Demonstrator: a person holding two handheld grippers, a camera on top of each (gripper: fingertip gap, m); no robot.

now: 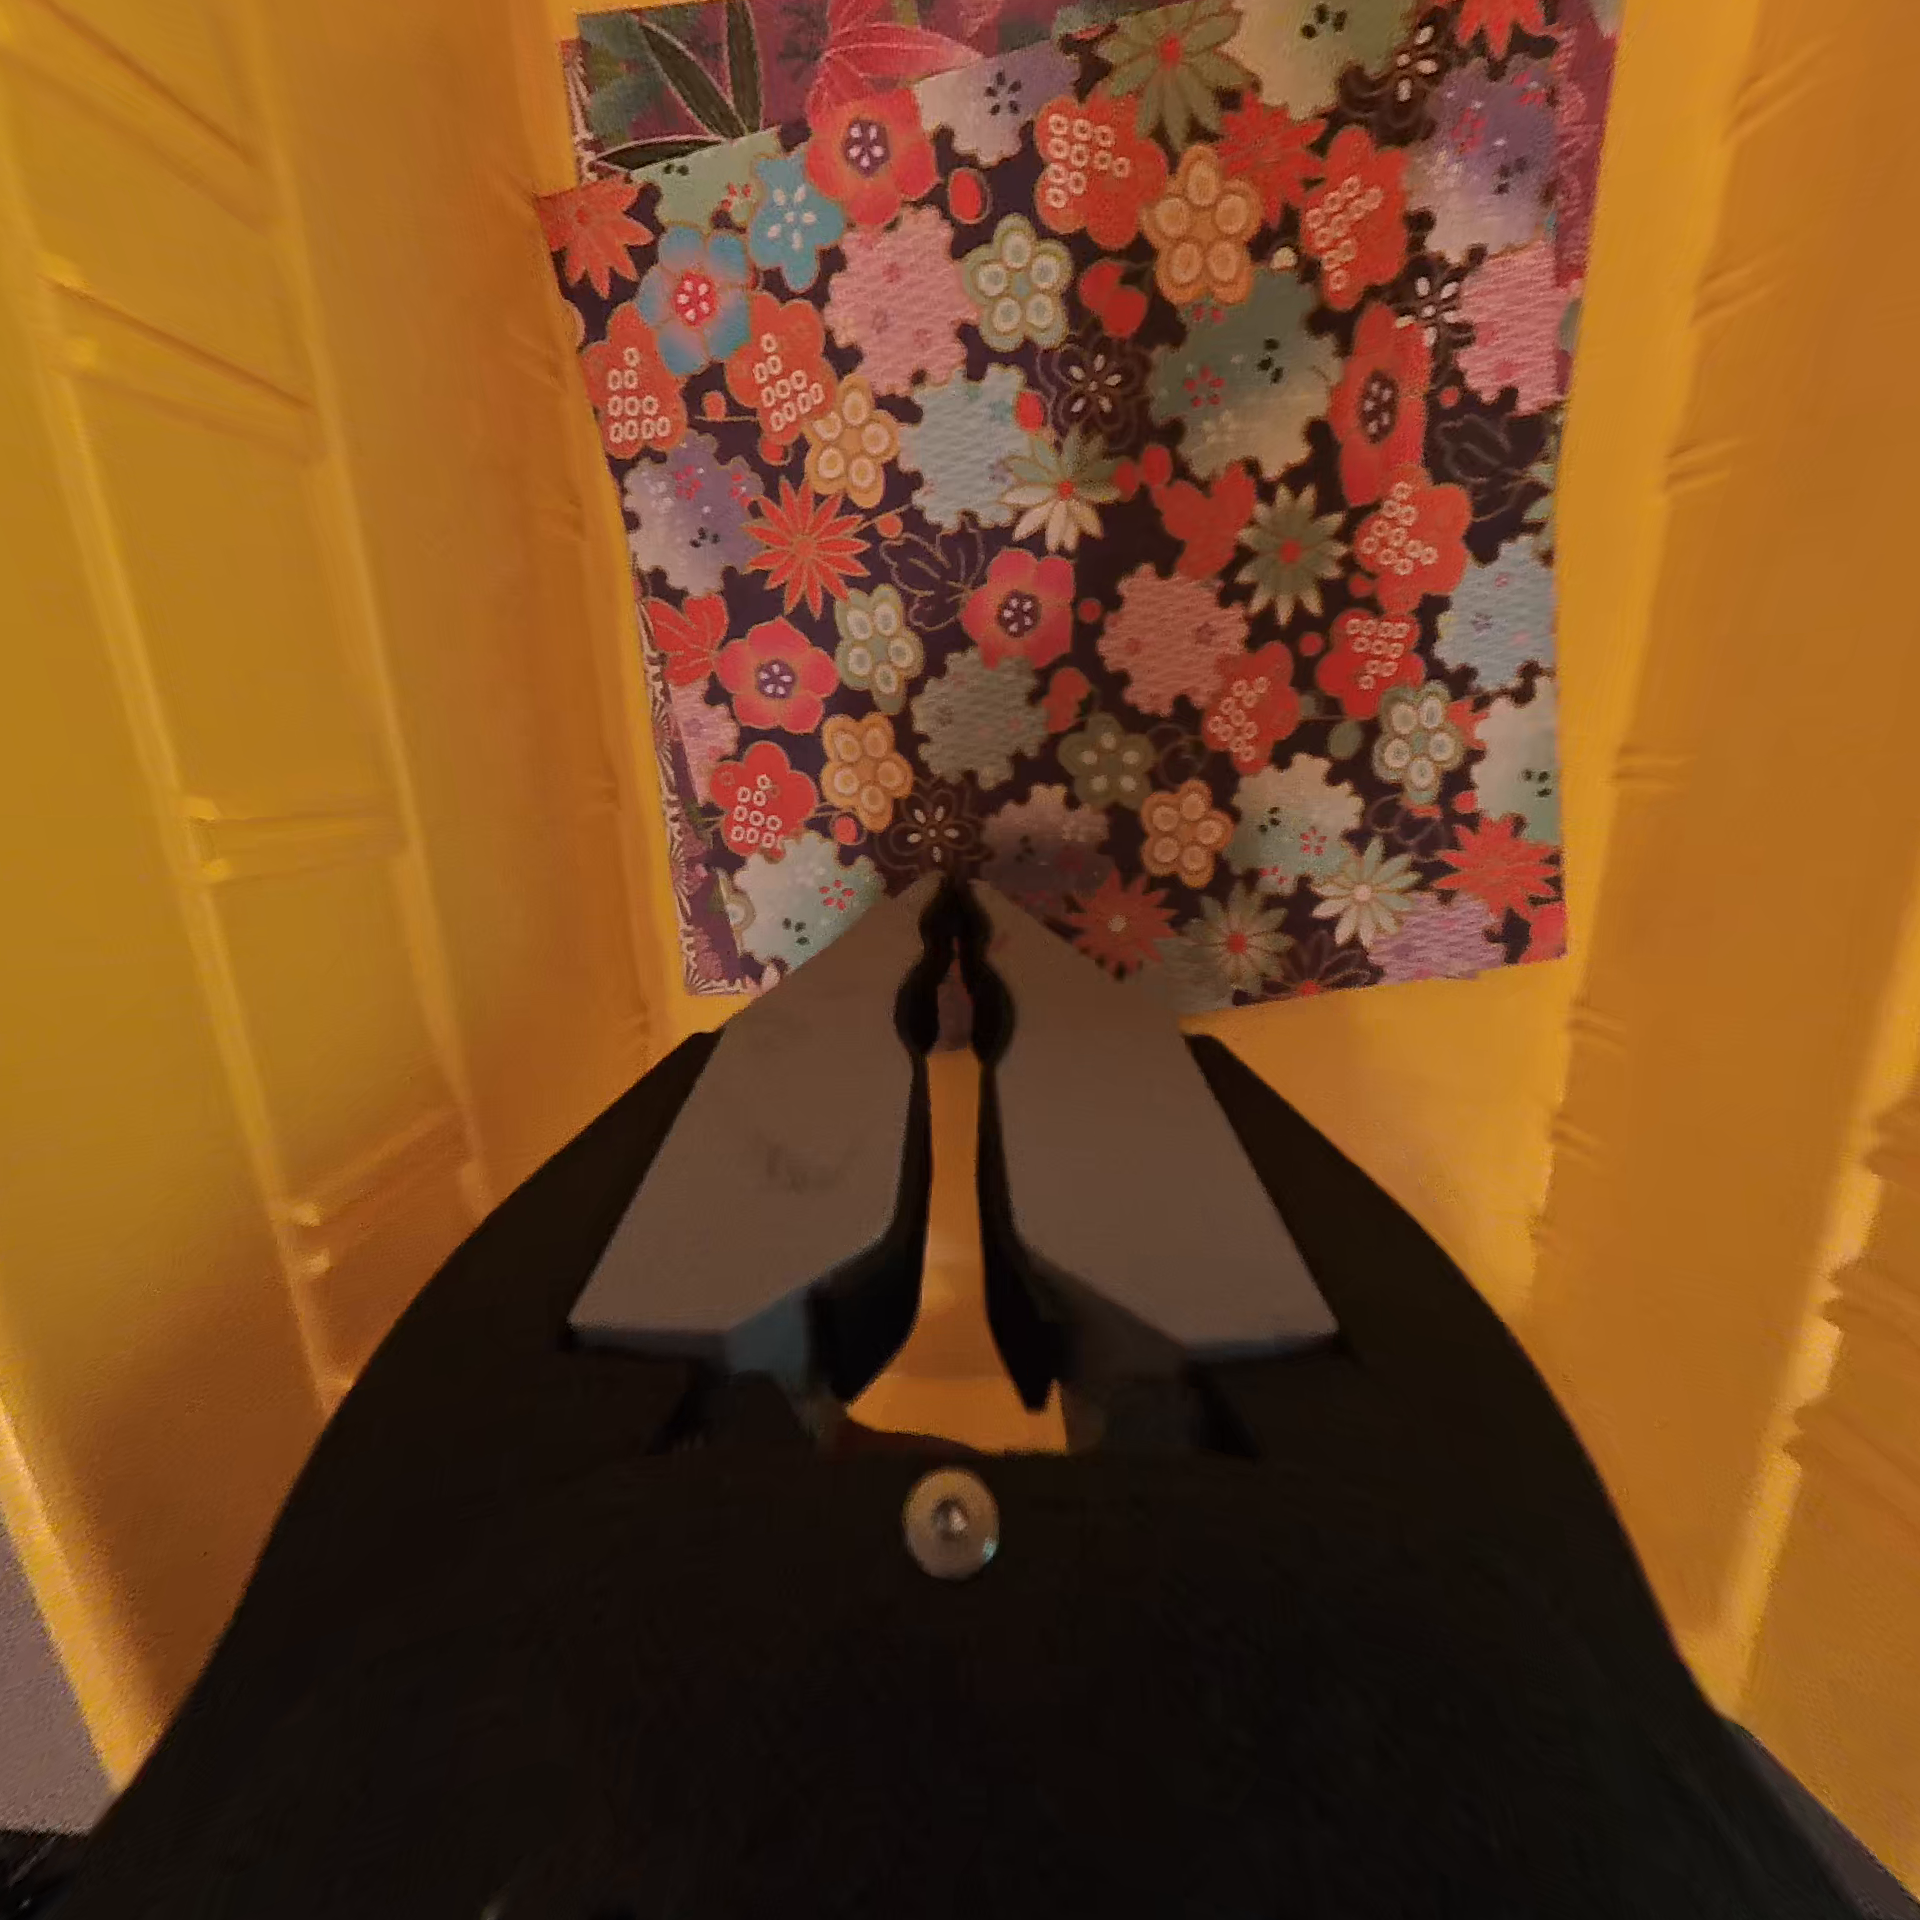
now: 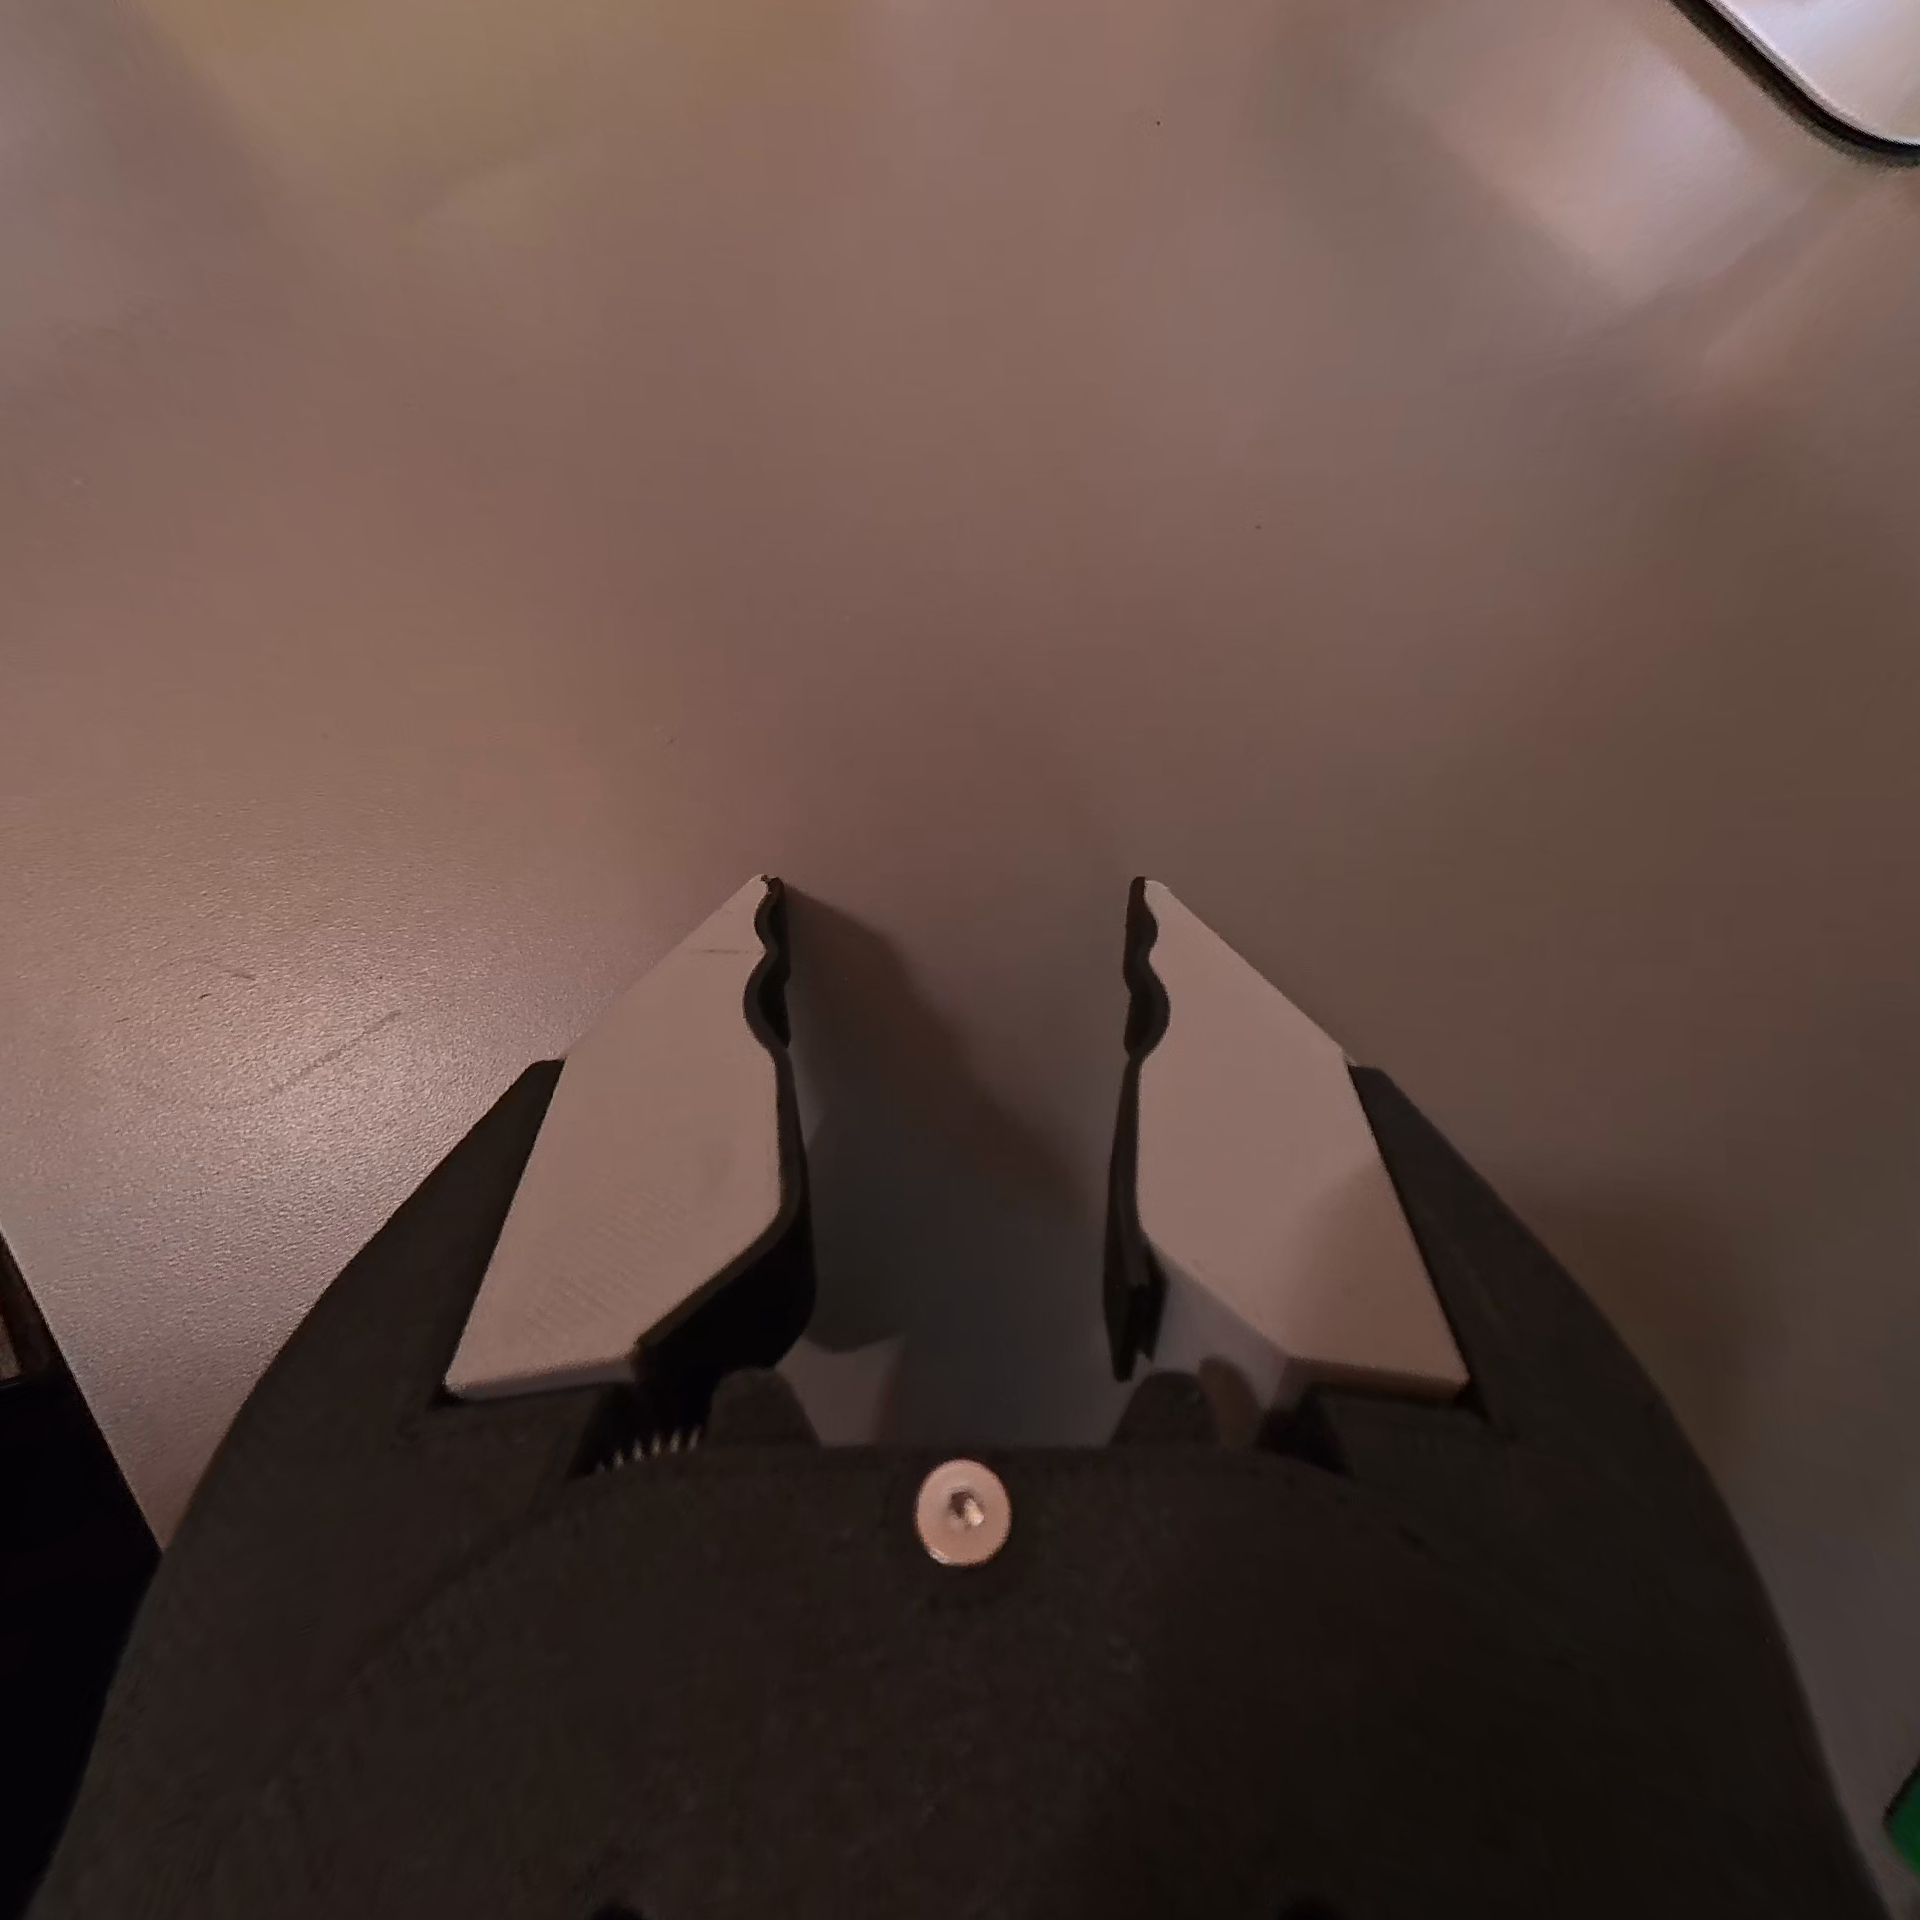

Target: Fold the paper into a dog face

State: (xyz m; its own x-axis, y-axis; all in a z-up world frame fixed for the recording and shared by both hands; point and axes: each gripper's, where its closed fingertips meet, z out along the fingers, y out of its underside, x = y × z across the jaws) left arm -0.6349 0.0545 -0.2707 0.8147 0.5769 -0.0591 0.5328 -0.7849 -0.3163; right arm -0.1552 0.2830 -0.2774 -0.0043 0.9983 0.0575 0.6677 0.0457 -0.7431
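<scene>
A stack of floral patterned paper sheets (image 1: 1091, 499) lies on the floor of a yellow bin (image 1: 343, 727) in the left wrist view. The top sheet has red, pink and teal flowers on a dark ground. My left gripper (image 1: 951, 896) is shut, its tips over the near part of the top sheet, just inside its near edge. I cannot tell whether the tips pinch the paper. My right gripper (image 2: 954, 894) is open and empty, low over a bare grey tabletop (image 2: 935, 468). No paper shows in the right wrist view.
The yellow bin's ribbed walls (image 1: 1714, 831) rise on both sides of the left gripper. In the right wrist view a white object with a dark rim (image 2: 1829, 73) sits at the far right corner, and a dark object (image 2: 31, 1475) stands at the left edge. About 55 centimeters separates my left fingertips from my right.
</scene>
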